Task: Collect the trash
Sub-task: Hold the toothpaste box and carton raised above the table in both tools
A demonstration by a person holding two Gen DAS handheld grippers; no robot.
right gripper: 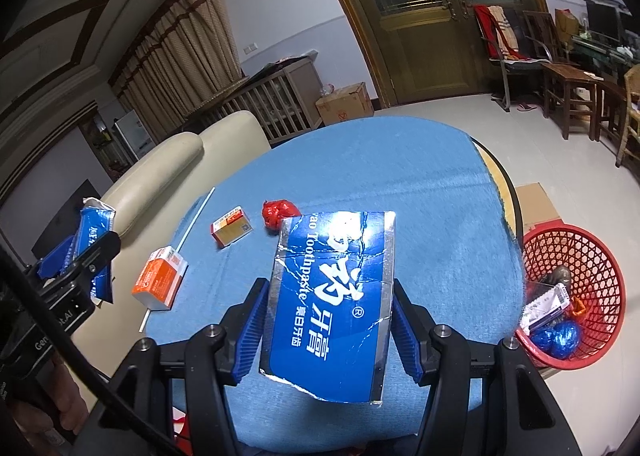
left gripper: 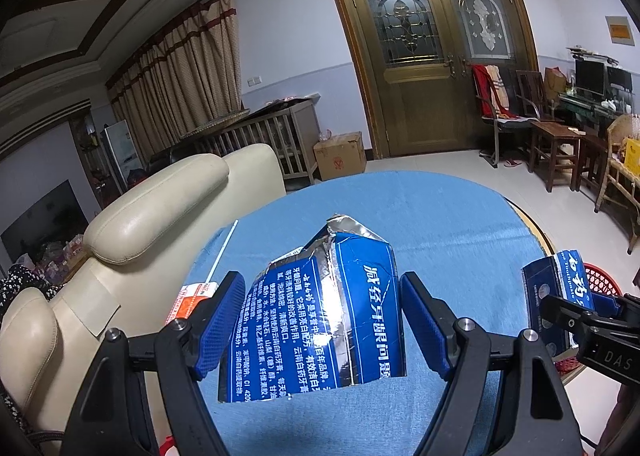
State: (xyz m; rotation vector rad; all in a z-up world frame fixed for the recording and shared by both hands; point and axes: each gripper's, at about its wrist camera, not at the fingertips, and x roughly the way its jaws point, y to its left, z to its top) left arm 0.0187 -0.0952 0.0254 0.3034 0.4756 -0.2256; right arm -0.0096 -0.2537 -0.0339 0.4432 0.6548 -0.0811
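Two torn pieces of a blue toothpaste box, one clamped in each gripper above the blue-covered table (right gripper: 400, 159).

The left gripper (left gripper: 322, 322) pinches the crumpled box piece (left gripper: 320, 320); the right gripper (right gripper: 326, 330) grips the flat box piece (right gripper: 332, 296). Ahead-left of it lie an orange carton (right gripper: 160, 282), a small box (right gripper: 232, 230) and a red wad (right gripper: 280, 213); right, a red basket (right gripper: 580, 280).

two toothpaste box pieces (left gripper: 320, 312), two small boxes (right gripper: 160, 282), one basket (right gripper: 576, 296)

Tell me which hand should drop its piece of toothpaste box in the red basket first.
Right. The right gripper holds its box piece nearest the red basket, which stands off the table's right edge; the left gripper is farther away.
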